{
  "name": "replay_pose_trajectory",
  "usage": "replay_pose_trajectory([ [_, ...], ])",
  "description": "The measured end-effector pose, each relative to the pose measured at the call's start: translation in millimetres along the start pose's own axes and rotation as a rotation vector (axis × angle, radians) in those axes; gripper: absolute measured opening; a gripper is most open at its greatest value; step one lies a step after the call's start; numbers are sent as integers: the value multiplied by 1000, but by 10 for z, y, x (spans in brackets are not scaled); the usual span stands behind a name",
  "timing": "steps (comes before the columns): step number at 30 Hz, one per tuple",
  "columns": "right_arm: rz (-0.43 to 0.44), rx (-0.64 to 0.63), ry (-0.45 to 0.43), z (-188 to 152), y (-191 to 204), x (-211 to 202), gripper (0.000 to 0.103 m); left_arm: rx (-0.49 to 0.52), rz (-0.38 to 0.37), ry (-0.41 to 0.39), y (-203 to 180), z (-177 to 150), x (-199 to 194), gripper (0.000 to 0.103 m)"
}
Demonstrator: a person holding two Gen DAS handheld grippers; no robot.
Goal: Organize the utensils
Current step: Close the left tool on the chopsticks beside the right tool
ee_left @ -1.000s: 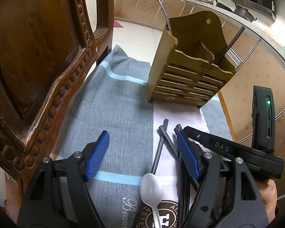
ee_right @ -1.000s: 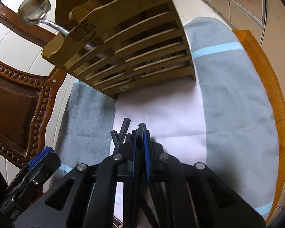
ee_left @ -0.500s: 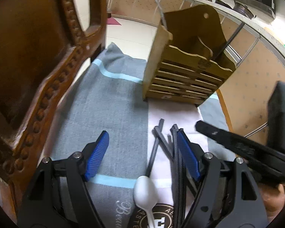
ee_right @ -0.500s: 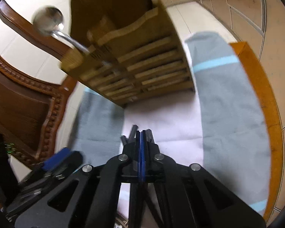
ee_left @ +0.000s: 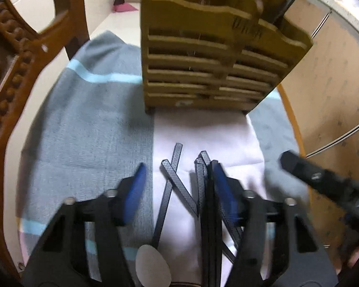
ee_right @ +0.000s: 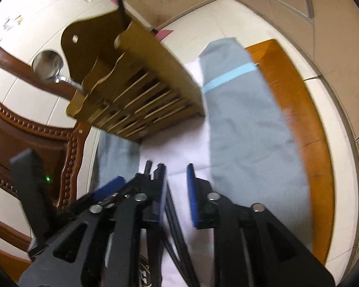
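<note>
A wooden utensil holder [ee_left: 210, 55] stands at the far end of the cloth; it also shows in the right wrist view [ee_right: 136, 88]. It holds a metal ladle [ee_right: 47, 64] and a black chopstick [ee_right: 119, 0]. Several black chopsticks [ee_left: 177, 186] lie crossed on the white cloth panel, with a white spoon [ee_left: 153, 267] at the near end. My left gripper [ee_left: 179, 186] is open above the chopsticks. My right gripper [ee_right: 177, 191] is open over chopsticks [ee_right: 177, 229] that lie between its jaws.
A grey cloth with light blue stripes [ee_left: 88, 124] covers a wooden seat [ee_right: 306, 124]. A carved wooden chair back [ee_left: 14, 76] stands at the left. Tiled floor and kitchen cabinets lie beyond.
My right gripper was shut and has opened. Both grippers have shifted, and the holder now looks nearer in the left wrist view.
</note>
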State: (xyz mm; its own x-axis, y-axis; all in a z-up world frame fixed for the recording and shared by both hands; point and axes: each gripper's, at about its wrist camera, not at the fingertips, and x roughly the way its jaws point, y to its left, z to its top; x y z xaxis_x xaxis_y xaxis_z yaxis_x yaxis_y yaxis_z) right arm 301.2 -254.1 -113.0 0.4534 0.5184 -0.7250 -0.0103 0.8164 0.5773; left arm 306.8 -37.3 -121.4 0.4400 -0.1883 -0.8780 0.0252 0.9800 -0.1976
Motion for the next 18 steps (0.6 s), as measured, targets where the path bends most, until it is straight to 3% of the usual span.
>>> replay_pose_trajectory([
  [6, -4, 14, -4, 5, -85, -60, 39, -17, 8, 18, -7, 34, 94, 44],
  [12, -3, 5, 0, -19, -76, -80, 40, 7, 27, 25, -126, 46, 158, 45],
  [13, -5, 1, 2, -24, -68, -79, 40, 7, 28, 21, -134, 51, 162, 39],
  [14, -6, -2, 3, -30, -54, -70, 40, 3, 22, 11, -135, 62, 152, 26],
  [16, -10, -14, 6, -44, -25, -65, 40, 4, 25, 7, -132, 92, 142, 14],
  [18, -16, -26, 9, -52, 14, -40, 40, -2, 10, -1, -92, 97, 101, 13],
])
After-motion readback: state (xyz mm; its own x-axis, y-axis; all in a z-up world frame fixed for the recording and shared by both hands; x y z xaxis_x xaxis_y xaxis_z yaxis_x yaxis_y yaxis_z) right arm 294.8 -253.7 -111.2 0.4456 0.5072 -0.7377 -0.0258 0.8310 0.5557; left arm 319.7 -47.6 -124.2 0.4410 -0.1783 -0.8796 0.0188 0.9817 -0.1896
